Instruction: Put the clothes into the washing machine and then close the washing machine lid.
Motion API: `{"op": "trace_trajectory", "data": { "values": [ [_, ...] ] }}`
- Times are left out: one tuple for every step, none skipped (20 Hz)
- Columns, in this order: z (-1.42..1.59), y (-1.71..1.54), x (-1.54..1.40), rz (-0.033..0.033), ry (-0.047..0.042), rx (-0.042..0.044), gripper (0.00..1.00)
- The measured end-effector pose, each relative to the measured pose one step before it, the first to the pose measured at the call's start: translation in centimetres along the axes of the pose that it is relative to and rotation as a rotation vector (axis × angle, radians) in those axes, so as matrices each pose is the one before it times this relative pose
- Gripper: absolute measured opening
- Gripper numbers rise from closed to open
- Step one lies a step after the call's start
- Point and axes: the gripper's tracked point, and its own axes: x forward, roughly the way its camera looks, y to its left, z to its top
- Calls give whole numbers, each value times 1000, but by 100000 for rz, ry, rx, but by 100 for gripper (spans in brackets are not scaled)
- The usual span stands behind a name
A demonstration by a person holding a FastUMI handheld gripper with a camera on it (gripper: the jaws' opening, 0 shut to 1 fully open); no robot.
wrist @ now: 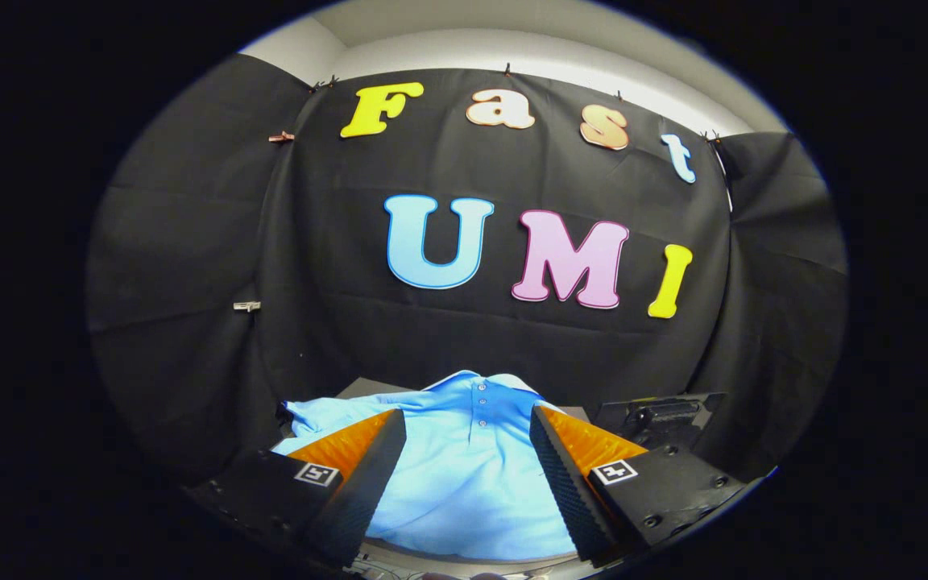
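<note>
My single camera rides on my gripper and faces forward along its two fingers, which stand spread apart low in the view. It sits close above a light blue shirt and looks slightly upward, with the booth's black cloth wall beyond.

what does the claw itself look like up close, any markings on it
The claw has two wedge-shaped fingers with ribbed inner faces. Each sits on a dark block body with screws, and each block carries a small square black-and-white tag.
</note>
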Motion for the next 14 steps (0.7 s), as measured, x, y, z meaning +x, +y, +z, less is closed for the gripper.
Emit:
{"op": "trace_trajectory", "data": {
  "values": [
    [-737, 336, 812, 2168, 3655, 574, 98],
    [-653, 455, 810, 2532, 3756, 1121, 98],
    [-522, -243, 787, -75, 3205, 292, 98],
    [-164, -632, 754, -1834, 1990, -92, 98],
    [31, -490, 814, -1544, 1412, 106, 98],
    [-79, -458, 801, -1480, 1370, -140, 98],
    [-243, -372, 866, -1181, 2033, -560, 98],
    [-118, -325, 822, -568, 2183, -525, 98],
    [-290, -182, 737, -177, 2713, -703, 98],
    [-398, -128, 674, 463, 2399, -38, 98],
    [-243, -154, 663, 51, 2457, 345, 98],
    [-337, -450, 503, -972, 2127, 626, 98],
    [-112, -340, 490, -643, 2106, 782, 98],
    [-337, 46, 526, 425, 2433, 997, 98]
  ]
}}
